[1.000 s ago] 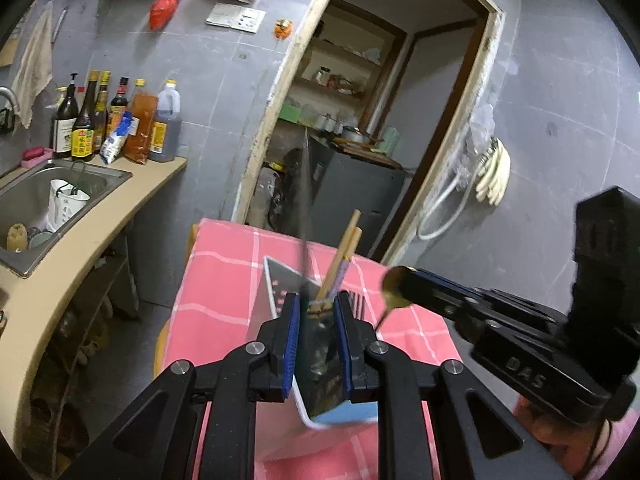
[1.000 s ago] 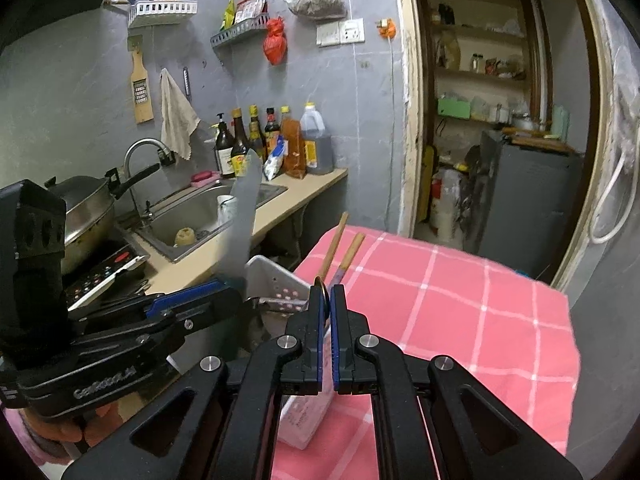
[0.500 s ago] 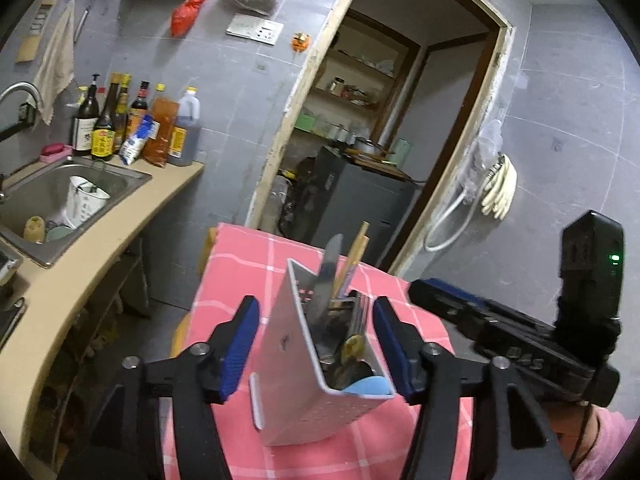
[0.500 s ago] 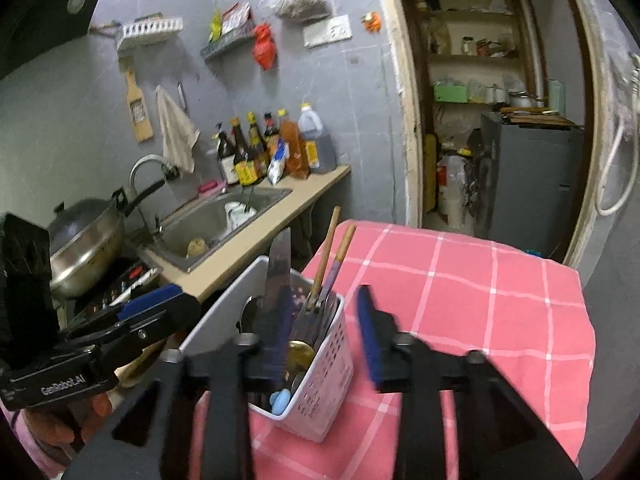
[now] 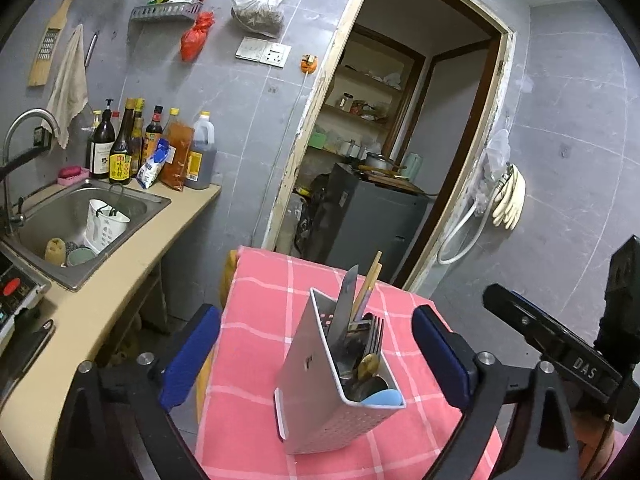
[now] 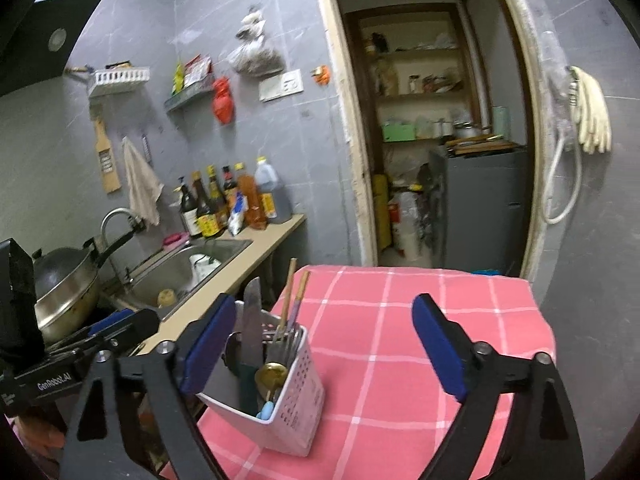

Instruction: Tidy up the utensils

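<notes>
Both sets of jaws opening wide, left gripper point(image 5: 316, 354) and right gripper point(image 6: 324, 356), grasping nothing. Holder point(image 5: 320, 392) between the left's pads, untouched, near the table's point(image 6: 400, 320) front-left corner, crammed with knife point(image 5: 344, 304), chopsticks point(image 5: 370, 280), fork point(image 5: 374, 336). Open cloth rightward. Counter point(image 5: 120, 284), sink point(image 5: 64, 216), bottles point(image 5: 120, 148) beyond the left edge.

On the bench point(image 6: 440, 320), the white utensil caddy point(image 5: 320, 412) stands near the front left corner, with a knife blade point(image 5: 345, 304) and chopsticks point(image 5: 370, 280) sticking up above its rim and blocking any low pass over it. The pink cloth to the right and behind is bare and open. The left tongs point(image 5: 316, 352) are opening, their pads clear of the caddy's sides. The sink counter point(image 6: 240, 272) runs close along the left.
</notes>
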Action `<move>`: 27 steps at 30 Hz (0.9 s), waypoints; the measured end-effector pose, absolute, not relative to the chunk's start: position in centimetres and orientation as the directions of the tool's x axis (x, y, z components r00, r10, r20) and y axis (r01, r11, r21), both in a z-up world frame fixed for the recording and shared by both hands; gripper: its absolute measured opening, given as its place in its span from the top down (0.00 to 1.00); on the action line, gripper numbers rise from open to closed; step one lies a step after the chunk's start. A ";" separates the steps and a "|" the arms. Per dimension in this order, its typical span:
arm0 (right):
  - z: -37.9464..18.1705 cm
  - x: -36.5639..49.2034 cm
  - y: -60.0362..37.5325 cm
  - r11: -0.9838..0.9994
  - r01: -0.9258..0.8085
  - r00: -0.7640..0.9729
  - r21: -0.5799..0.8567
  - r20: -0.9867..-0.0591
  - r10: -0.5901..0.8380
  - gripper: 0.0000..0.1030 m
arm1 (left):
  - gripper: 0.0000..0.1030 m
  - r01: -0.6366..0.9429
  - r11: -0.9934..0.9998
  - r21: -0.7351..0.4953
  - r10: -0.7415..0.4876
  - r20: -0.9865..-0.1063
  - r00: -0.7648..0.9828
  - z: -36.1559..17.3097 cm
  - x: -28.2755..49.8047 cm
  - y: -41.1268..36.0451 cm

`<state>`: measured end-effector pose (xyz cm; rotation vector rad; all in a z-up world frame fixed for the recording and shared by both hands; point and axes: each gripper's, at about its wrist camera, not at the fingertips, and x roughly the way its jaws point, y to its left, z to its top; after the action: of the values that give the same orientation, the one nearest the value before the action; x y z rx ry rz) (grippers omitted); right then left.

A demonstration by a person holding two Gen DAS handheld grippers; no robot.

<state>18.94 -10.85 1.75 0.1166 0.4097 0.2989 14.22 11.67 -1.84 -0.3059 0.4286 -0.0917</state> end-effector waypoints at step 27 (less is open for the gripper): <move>3.6 8.1 -19.2 0.980 -0.152 0.931 0.131 -0.314 0.187 0.02 | 0.01 -0.011 0.981 -0.192 -0.063 -0.375 0.925 0.2 6.3 4.9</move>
<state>8.13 -19.17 3.62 0.1056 0.3312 0.1739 6.32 4.92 0.23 -0.1931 0.3902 -0.0267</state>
